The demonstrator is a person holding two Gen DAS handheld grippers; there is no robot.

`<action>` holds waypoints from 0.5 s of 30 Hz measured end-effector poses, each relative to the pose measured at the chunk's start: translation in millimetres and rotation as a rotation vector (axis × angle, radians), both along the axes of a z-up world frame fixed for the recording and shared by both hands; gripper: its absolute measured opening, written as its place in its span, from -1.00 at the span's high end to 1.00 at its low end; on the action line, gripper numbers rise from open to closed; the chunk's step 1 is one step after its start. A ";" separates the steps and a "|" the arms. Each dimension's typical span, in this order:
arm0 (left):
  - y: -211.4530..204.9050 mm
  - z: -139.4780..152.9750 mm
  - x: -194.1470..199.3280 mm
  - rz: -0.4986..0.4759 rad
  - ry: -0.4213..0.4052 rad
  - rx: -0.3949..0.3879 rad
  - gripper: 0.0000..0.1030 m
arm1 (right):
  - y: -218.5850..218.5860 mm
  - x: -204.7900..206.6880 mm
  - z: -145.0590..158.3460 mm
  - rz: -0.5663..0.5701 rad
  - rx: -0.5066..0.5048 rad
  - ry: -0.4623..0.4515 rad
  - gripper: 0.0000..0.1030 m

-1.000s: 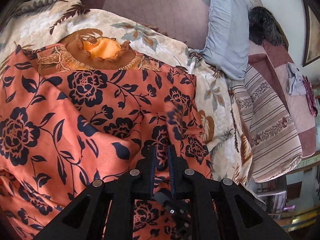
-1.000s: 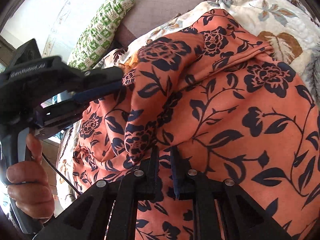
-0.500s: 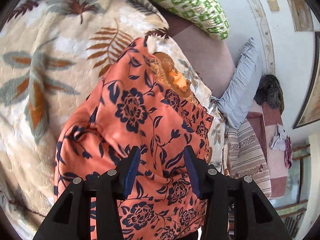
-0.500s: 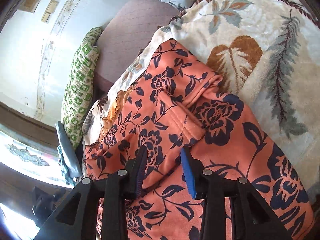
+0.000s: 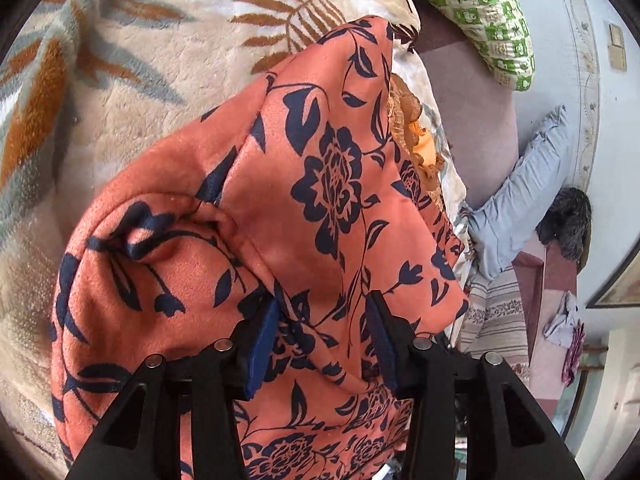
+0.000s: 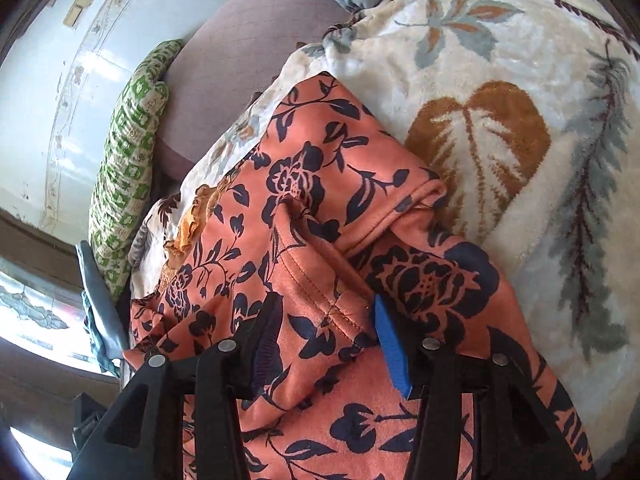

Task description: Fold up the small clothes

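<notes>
A salmon-orange top (image 5: 328, 184) with a navy flower print and a brown-orange knitted collar (image 5: 416, 136) lies folded in on a cream leaf-patterned blanket (image 5: 140, 60). My left gripper (image 5: 324, 304) hovers over its near edge. Its jaws are closing, with fabric lying between the blue pads (image 5: 264, 344) but not pinched. In the right wrist view the top (image 6: 304, 184) shows a stitched sleeve cuff (image 6: 320, 280) folded across the body. My right gripper (image 6: 326, 304) stands open astride that cuff, pads off the cloth. The blanket (image 6: 500, 80) spreads to the right.
A green patterned pillow (image 5: 492, 12) and a blue-grey pillow (image 5: 520, 200) lie at the head of the bed on a mauve sheet (image 5: 472, 112). A striped cloth (image 5: 496, 320) hangs off the bed's side. The green pillow (image 6: 128, 152) sits by the wall.
Both grippers were shut on the fabric a second ago and have let it go. The left one rolled and swung to the garment's side. The sleeves now lie folded over the body.
</notes>
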State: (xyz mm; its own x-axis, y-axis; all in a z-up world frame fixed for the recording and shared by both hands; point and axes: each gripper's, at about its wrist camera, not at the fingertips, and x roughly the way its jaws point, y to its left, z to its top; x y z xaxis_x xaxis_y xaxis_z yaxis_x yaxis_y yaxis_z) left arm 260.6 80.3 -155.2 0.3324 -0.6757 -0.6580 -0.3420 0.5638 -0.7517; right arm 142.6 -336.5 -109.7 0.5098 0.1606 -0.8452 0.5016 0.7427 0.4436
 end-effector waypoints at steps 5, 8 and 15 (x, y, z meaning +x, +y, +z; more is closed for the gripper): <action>-6.2 17.2 3.0 0.011 -0.106 0.012 0.81 | 16.6 7.7 26.2 0.106 -0.041 -0.040 0.72; 3.3 41.4 0.7 0.065 -0.177 -0.005 0.82 | 21.8 29.0 60.7 0.138 -0.021 -0.129 0.72; 22.8 62.2 -9.2 0.113 -0.261 0.000 0.81 | 20.9 58.0 124.5 0.159 -0.123 -0.329 0.72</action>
